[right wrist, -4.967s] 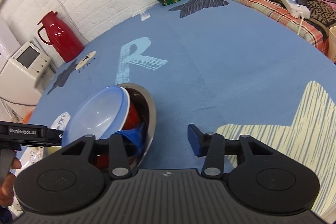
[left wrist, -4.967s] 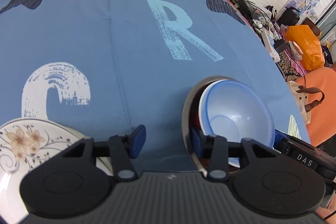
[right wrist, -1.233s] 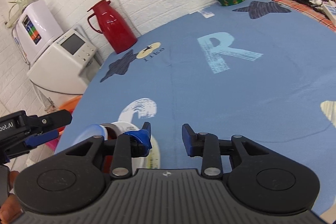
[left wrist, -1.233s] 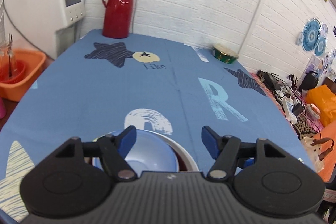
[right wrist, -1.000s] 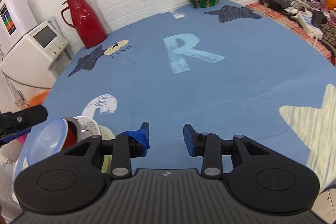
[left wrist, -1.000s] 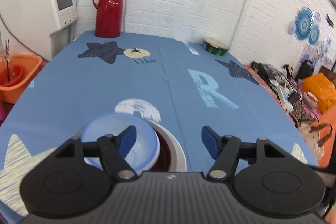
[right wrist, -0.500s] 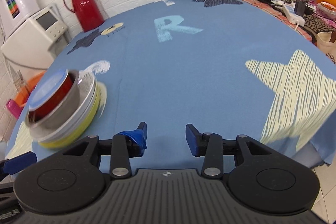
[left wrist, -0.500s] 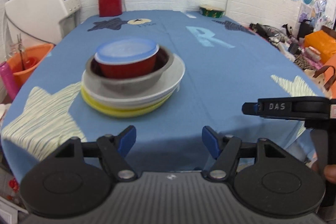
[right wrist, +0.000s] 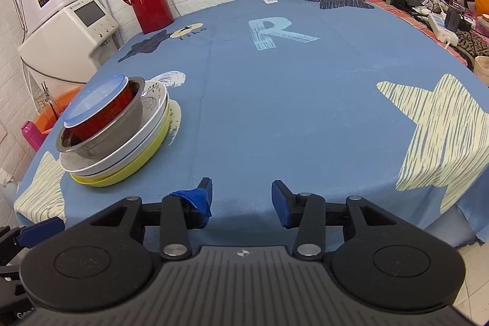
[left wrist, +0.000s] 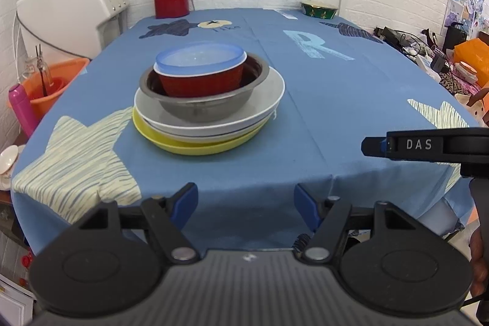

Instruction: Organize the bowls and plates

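Left gripper (left wrist: pixel 245 205): jaws held wide apart, nothing gripped or touched.
Right gripper (right wrist: pixel 241 199): jaws parted, nothing held.
Stack: blue bowl (left wrist: pixel 200 58), red bowl (left wrist: pixel 203 83), metal bowl (left wrist: pixel 207 104), white plate (left wrist: pixel 266 100), yellow plate (left wrist: pixel 195 147) nested, seen ahead of left gripper, ahead-left of right gripper.

Bowls (left wrist: pixel 201 78) nest atop stacked plates (left wrist: pixel 211 124) near the table's (left wrist: pixel 336 100) front-left edge.

The left matte-black plastic two-finger gripper (left wrist: pixel 246 203) has a ribbed housing, two round hubs, silver pivot screws and blue pads on its fingertips (left wrist: pixel 185 201). The right matte-black plastic two-finger gripper (right wrist: pixel 241 199) is built alike, with crumpled blue tape wrapping one pad; seen from the left wrist, its side bears white "DAS" lettering.
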A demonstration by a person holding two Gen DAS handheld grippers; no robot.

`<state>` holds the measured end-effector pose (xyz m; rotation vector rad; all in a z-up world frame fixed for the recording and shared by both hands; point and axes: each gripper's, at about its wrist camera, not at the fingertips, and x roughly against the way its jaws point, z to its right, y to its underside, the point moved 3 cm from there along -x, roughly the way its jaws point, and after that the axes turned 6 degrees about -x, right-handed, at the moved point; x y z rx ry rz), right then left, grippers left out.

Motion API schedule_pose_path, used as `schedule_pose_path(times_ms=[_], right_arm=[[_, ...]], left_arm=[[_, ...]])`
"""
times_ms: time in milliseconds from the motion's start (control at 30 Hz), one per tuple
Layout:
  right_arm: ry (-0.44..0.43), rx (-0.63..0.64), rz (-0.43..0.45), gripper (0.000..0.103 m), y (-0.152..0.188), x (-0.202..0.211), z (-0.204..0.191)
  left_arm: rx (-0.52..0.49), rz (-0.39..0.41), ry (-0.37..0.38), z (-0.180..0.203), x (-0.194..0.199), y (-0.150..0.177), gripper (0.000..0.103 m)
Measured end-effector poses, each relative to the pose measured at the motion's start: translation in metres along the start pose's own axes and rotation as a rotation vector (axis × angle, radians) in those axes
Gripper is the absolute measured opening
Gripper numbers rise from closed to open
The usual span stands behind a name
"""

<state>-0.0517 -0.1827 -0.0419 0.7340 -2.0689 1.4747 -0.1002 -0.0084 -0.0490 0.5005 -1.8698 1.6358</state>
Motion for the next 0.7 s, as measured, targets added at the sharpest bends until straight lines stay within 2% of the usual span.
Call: schedule_pose_path(times_ms=[133, 433, 700], right_arm=[[0.024, 0.025, 0.003, 0.028, 0.0016, -0.0002, -0.0026], [-0.008, 0.037, -0.034, 0.029, 0.0058, -0.0040, -0.0082], [-0.008, 0.031, -0.026, 0.030, 0.0058, -0.0013, -0.0078]], left_arm=[[0.006, -0.009, -0.004, -0.0005, -0.0015, 0.0001, 0.068], [0.007, -0.014, -0.010, -0.0017, 0.0003, 0.0012, 0.068], [0.023, 0.011, 0.020, -0.0044, 0.0030, 0.0010, 0.068]])
